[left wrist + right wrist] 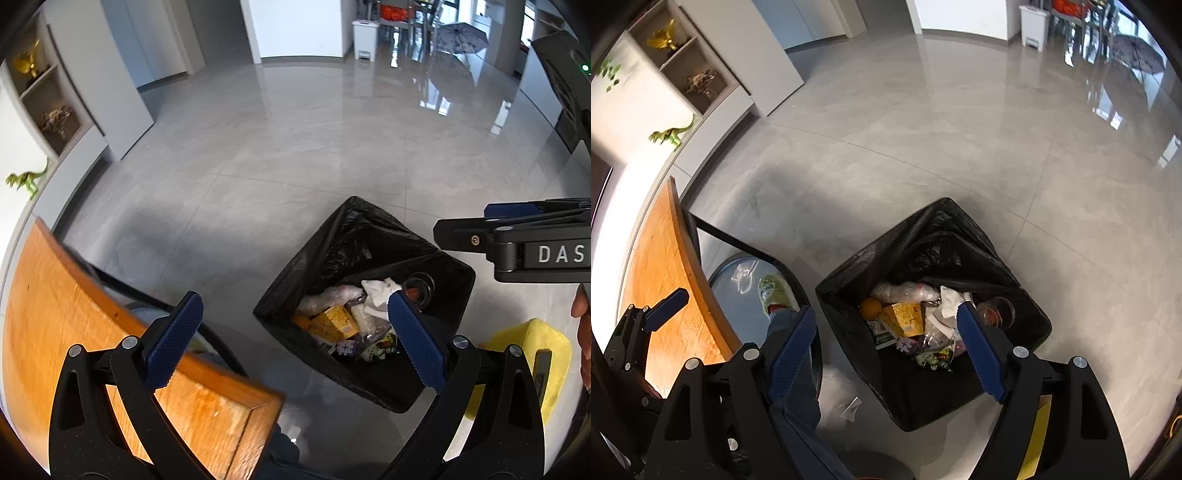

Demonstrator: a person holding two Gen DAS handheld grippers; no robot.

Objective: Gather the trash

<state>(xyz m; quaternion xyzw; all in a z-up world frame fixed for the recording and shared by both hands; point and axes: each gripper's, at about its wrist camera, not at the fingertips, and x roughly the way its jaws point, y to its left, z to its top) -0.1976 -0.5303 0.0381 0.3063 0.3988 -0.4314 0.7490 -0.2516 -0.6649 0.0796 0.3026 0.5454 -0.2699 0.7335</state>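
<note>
A bin lined with a black bag (354, 236) (938, 240) stands on the grey floor and holds mixed trash: a yellow carton (334, 321) (903, 314), white tissue (378, 290) (951, 295), clear plastic wrap (905, 291), an orange (870, 308) and a round clear cup (997, 312). My left gripper (295, 339) is open and empty, above the bin's near left side. My right gripper (886, 349) is open and empty, right over the bin. The right gripper also shows at the right edge of the left wrist view (517, 240).
A wooden table (74, 332) (661, 280) is at the left, with a round grey base (738, 295) under it. A person's slippered foot (774, 291) stands there. A yellow object (543, 354) lies right of the bin. A small plastic scrap (851, 408) lies on the floor.
</note>
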